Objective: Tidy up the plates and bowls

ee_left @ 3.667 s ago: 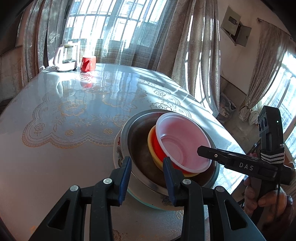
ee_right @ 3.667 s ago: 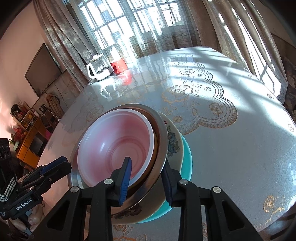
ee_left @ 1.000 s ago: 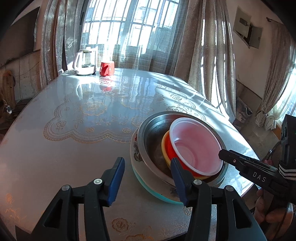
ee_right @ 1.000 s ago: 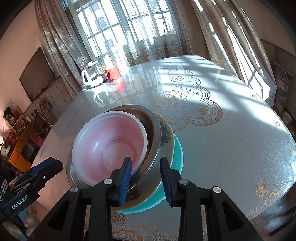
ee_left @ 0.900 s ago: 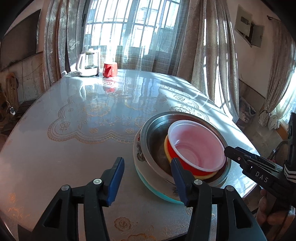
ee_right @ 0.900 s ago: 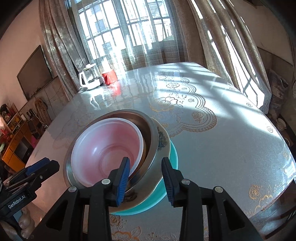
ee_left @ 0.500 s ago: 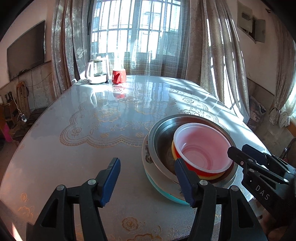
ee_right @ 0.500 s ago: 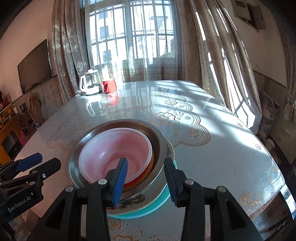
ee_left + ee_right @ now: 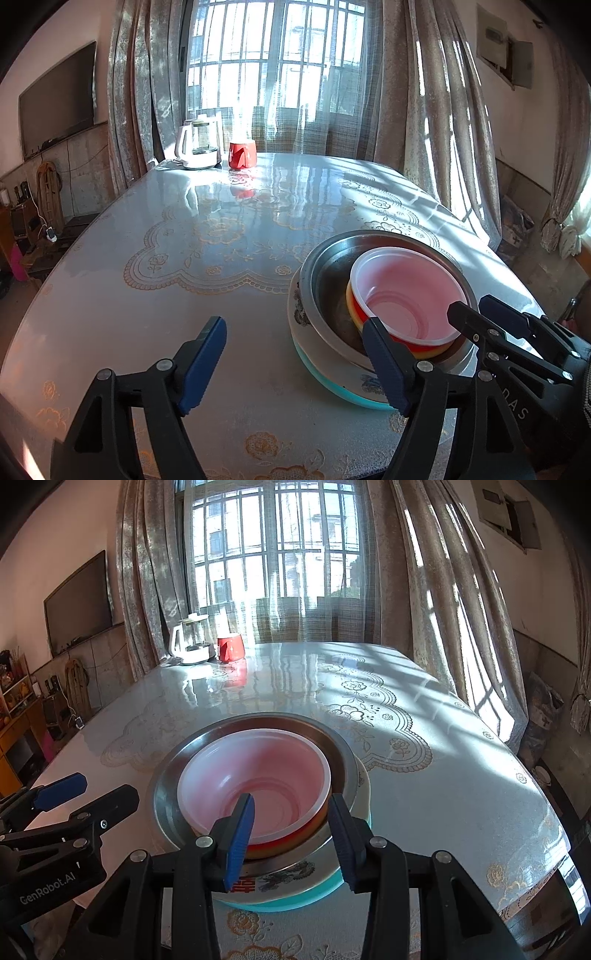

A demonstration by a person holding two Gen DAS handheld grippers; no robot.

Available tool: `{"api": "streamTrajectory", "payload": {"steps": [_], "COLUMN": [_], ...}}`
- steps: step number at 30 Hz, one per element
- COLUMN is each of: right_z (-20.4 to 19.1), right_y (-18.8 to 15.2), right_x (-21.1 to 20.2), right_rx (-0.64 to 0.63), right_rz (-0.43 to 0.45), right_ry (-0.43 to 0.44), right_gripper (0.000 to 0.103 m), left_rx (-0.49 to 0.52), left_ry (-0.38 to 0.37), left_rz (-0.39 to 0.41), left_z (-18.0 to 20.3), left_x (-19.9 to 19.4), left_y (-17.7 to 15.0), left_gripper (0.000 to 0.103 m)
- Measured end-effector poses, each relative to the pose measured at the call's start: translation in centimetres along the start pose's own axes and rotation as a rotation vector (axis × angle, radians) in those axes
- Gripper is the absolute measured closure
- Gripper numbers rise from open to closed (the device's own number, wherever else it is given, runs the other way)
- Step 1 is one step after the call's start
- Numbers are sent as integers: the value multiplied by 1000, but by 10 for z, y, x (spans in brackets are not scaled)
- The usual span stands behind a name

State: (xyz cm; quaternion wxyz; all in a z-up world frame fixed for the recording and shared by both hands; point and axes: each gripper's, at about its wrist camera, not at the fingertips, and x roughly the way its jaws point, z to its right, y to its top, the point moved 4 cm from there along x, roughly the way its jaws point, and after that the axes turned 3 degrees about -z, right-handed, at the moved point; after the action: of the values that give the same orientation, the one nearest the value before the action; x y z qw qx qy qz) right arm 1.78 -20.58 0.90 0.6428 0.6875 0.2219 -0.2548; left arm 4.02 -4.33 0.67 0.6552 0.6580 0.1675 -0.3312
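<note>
Left tongs, angled downward, have just been opening and grip nothing. Right tongs stand parted, unclamped.

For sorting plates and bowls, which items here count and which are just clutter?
Job: translucent pink plastic bowl, red bowl, yellow bowl, steel basin, floral china plate, teal plate.

Clutter: white electric kettle, red mug.

"GenRobot.AI" in white letters on the black body of the left gripper, seen from the right wrist. Partly cut white letters, "AS" or so, on the side of the right gripper. Red characters on the floral plate, unreadable.
</note>
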Motion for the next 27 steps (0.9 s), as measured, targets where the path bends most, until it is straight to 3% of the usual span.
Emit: {"api": "streamTrajectory", "payload": {"steps": [27], "right_z": [5], "right_y": [0], "right_x": [2], "right_rx": [16], "right_rz": [-7], "right_ry": [1], "right_gripper": [61], "left_rx": [17], "left_ry": [2], "left_rz": [-1], "left_z": [3], "left_x": [-2], "left_y": [-1], "left_gripper": [22]}}
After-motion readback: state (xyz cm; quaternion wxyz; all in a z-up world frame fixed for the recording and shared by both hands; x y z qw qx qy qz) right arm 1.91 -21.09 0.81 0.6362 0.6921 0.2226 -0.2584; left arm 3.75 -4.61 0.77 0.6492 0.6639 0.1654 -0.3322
